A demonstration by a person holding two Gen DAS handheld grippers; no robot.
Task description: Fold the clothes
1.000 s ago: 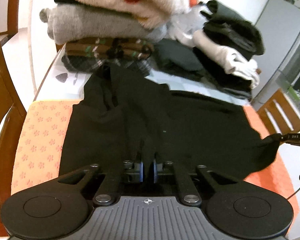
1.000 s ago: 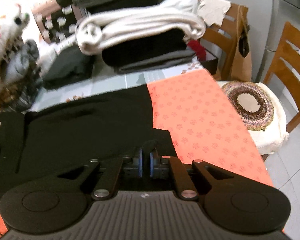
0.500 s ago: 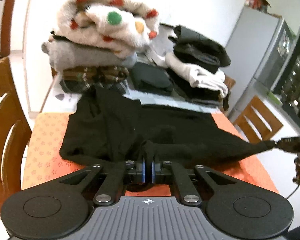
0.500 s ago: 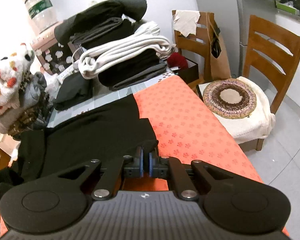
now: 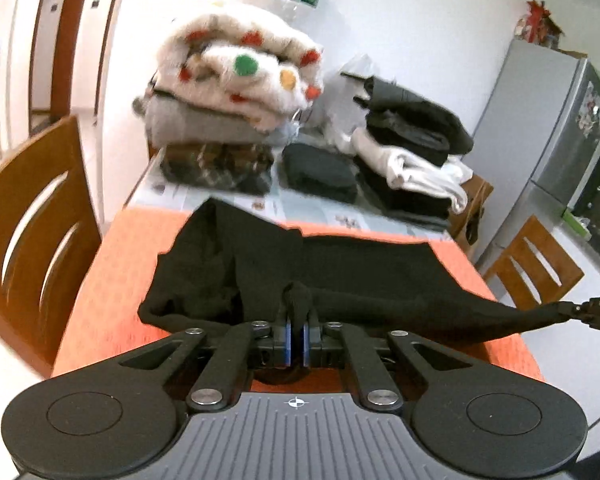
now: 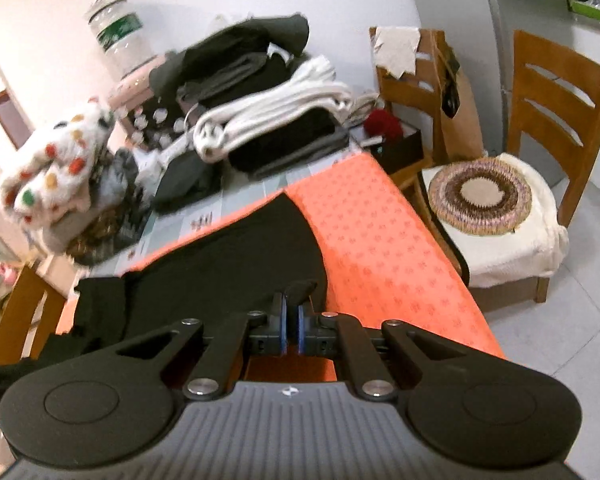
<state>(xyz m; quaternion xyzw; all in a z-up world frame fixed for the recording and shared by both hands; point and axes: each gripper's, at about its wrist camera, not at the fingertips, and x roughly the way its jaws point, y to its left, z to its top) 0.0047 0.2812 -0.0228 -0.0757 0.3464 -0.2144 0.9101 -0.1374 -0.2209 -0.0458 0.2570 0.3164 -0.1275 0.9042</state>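
A black garment (image 5: 340,268) lies stretched over the orange mat (image 5: 120,260) at the near end of the table. My left gripper (image 5: 296,330) is shut on a bunched piece of its near edge, which pokes up between the pads. In the right wrist view the same black garment (image 6: 228,264) spreads left over the orange mat (image 6: 372,232), and my right gripper (image 6: 292,322) is shut on its near right corner. The right gripper (image 5: 592,308) also shows at the left view's right edge, pulling the cloth taut.
Folded piles fill the far end: a white spotted fleece (image 5: 244,68) on grey and plaid clothes, and a white and black stack (image 5: 412,148). Wooden chairs (image 5: 32,216) stand left and right (image 6: 556,96), one with a round cushion (image 6: 480,196). A fridge (image 5: 556,128) stands far right.
Both grippers have pulled back toward me and risen, dragging the black garment off the far part of the table onto the orange mat. Its near edge now hangs lifted and taut between them.
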